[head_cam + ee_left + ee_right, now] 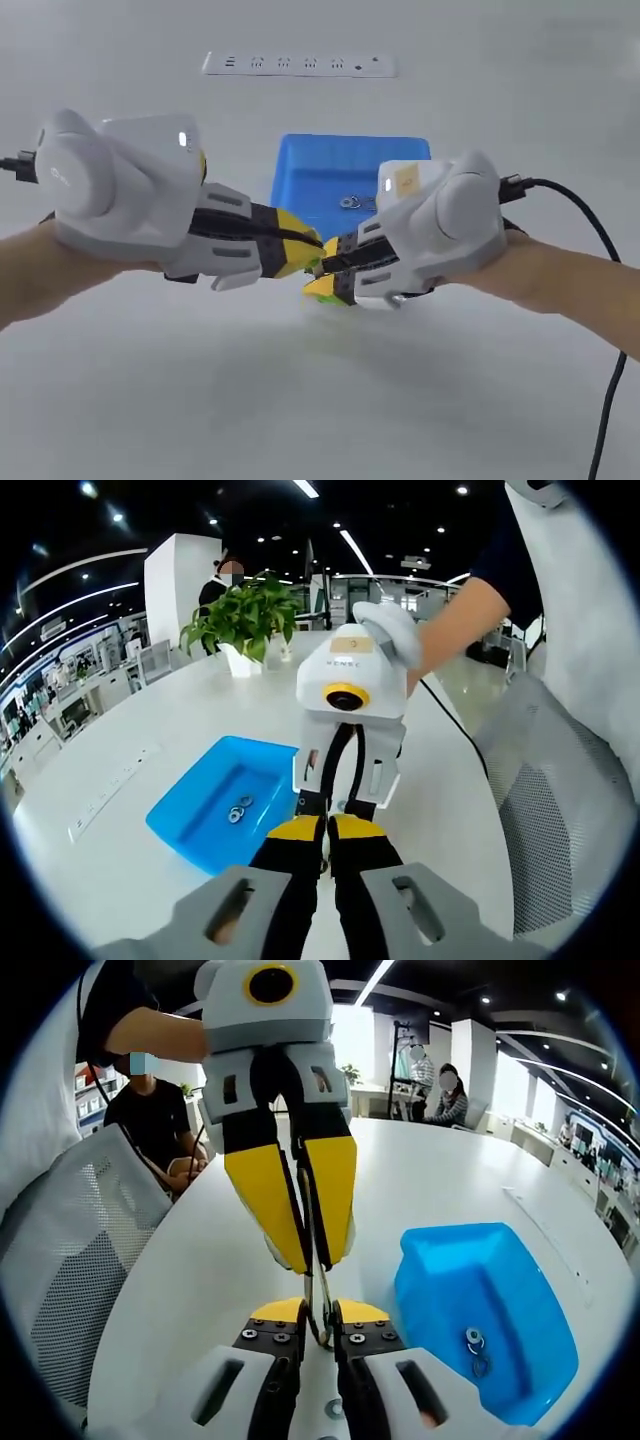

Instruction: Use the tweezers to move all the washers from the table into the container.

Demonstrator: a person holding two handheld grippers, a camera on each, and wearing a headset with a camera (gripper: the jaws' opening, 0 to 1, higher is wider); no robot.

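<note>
Left gripper (312,1250) and right gripper (318,1312), tip to tip above white table (300,400); both claws clamped on tweezers (316,1285). Blue container (300,165) just beyond, holding washers (354,203).

Ceiling strip lights (352,548) give bright, even light. Soft shadows lie on the worktop (300,420). Both gripper views bend at the edges.
</note>
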